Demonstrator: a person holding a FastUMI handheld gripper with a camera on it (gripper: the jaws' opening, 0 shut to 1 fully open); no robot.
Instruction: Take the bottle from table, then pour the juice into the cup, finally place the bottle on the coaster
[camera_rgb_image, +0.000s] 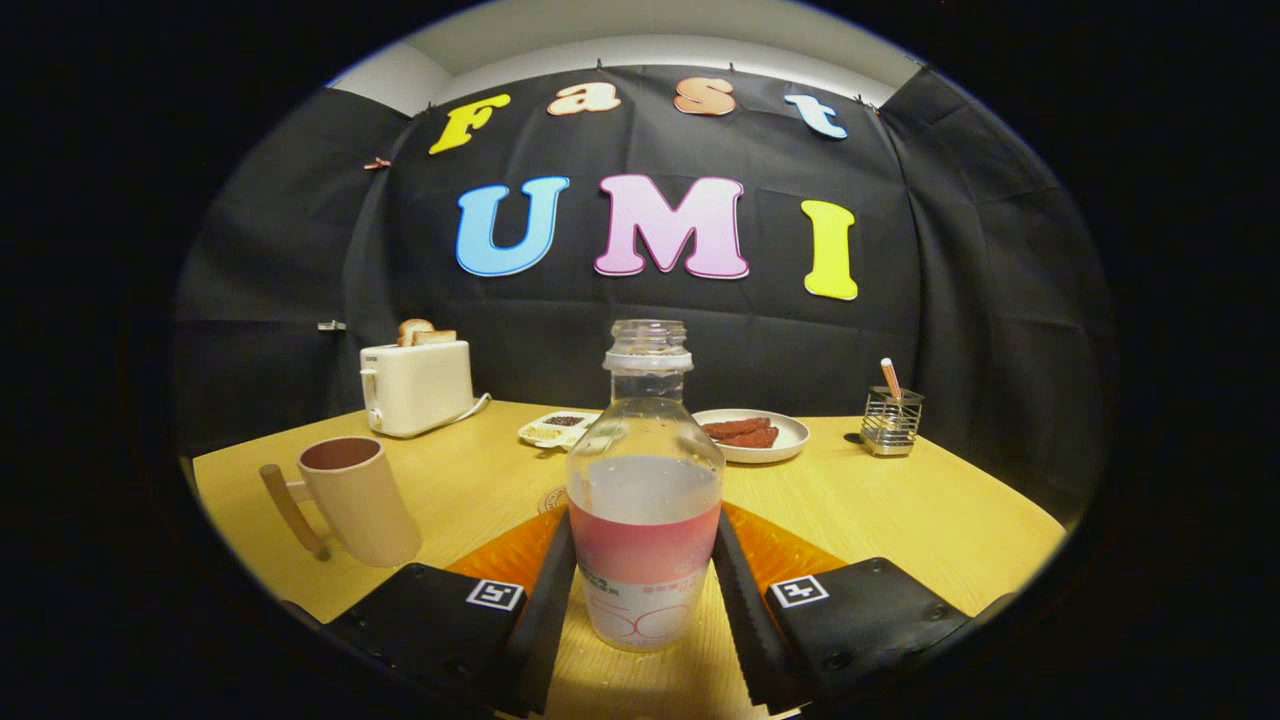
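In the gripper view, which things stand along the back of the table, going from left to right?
White toaster with bread slices, small divided white dish, round white plate with reddish strips, wire metal holder. In front, the gripper has both fingers against the clear plastic bottle.

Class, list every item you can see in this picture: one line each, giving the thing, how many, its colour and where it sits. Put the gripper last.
bottle: one, clear with pink label, uncapped, between the fingers
cup: one, beige with handle, left of the bottle
coaster: one, orange, behind the bottle
toaster: one, cream, bread in its slots, far left of table
small tray: one, white, beside the toaster
plate: one, white, holds reddish strips, beyond the bottle
wire holder: one, metal, far right, something upright inside
table: one, light wood
gripper: one, fingers against the bottle's sides
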